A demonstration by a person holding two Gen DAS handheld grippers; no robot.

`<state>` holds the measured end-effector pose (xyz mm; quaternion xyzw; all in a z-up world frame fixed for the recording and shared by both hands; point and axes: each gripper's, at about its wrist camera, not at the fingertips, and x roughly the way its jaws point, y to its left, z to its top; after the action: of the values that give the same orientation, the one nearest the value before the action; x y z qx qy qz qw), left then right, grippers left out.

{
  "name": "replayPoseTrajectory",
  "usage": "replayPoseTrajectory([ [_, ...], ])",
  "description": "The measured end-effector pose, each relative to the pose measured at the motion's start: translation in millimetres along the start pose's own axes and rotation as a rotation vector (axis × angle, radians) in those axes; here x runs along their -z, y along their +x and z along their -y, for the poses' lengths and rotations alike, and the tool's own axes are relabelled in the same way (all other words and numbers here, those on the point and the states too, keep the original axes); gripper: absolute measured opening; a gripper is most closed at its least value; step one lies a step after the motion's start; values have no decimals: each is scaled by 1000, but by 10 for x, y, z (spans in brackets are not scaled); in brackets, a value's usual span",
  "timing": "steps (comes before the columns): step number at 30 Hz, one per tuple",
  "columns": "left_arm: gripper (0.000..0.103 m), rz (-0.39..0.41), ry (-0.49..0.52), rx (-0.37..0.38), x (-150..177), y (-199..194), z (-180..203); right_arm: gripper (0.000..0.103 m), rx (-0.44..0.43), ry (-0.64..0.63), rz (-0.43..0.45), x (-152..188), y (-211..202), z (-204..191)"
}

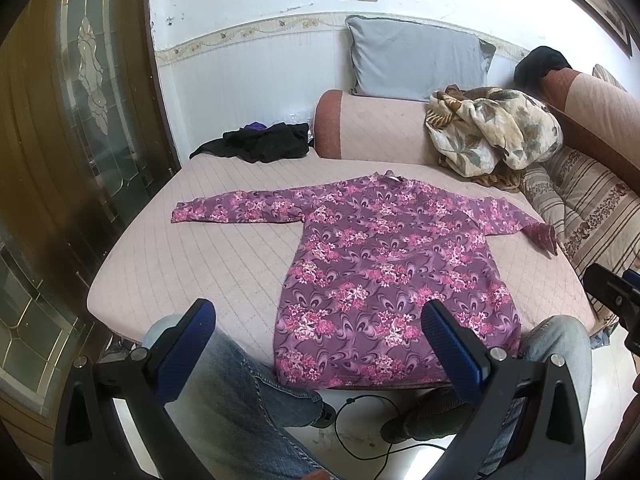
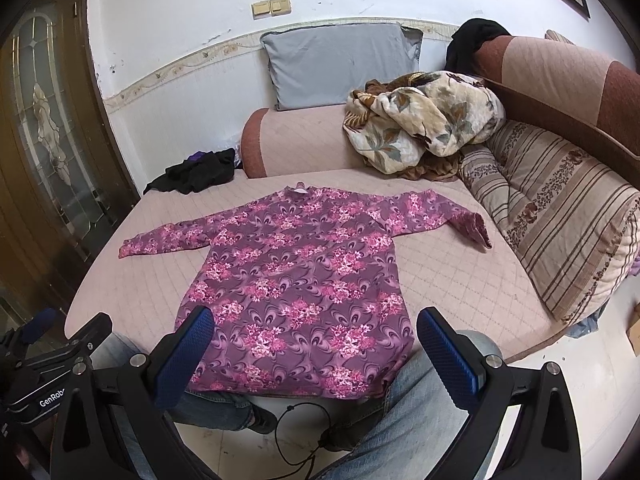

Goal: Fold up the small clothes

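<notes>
Across the middle of the quilted pink bed cover point(image 1: 168, 264) the purple floral top point(image 1: 384, 264) lies flat, collar toward the far edge by the bolster point(image 1: 360, 128), hem at the near edge just above the person's knees, so its long axis runs straight away from both tools. Sleeves spread toward the left and right edges. Both the left gripper point(image 1: 316, 344) and the right gripper point(image 2: 312, 344) hang above the hem with jaws spread wide and nothing held. The left one sits off the hem's left corner, the right nearer its right corner, so each sleeve probably falls to its own side.
</notes>
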<state>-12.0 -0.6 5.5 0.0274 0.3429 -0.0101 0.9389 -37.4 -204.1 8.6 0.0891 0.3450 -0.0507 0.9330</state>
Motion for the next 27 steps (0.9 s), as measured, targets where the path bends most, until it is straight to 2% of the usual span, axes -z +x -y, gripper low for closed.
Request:
replayPoseTrajectory([
  [6,102,-3,8,1,-7,5,15,103,-35,18,3,-54,37,69],
  [9,102,-14,26,11,-122,104,93,103,-47,44,0,-103,128,176],
  [14,102,-38,73,96,-432,487,407,101,-63,113,-11,-311,439,541],
  [18,102,-114,110,218,-719,1035,844,89,-124,252,-24,-644,908,1169],
  [20,102,-139,131,265,-873,1344,1116,86,-115,302,-33,-793,1131,1452],
  [22,102,-146,143,296,-975,1576,1390,82,-65,351,-44,-988,1447,1831],
  [23,102,-151,148,312,-1045,1751,1532,81,-39,376,-52,-1109,1657,2075],
  [27,102,-201,125,350,-1176,2288,1889,80,-29,478,-97,-1378,2280,2797],
])
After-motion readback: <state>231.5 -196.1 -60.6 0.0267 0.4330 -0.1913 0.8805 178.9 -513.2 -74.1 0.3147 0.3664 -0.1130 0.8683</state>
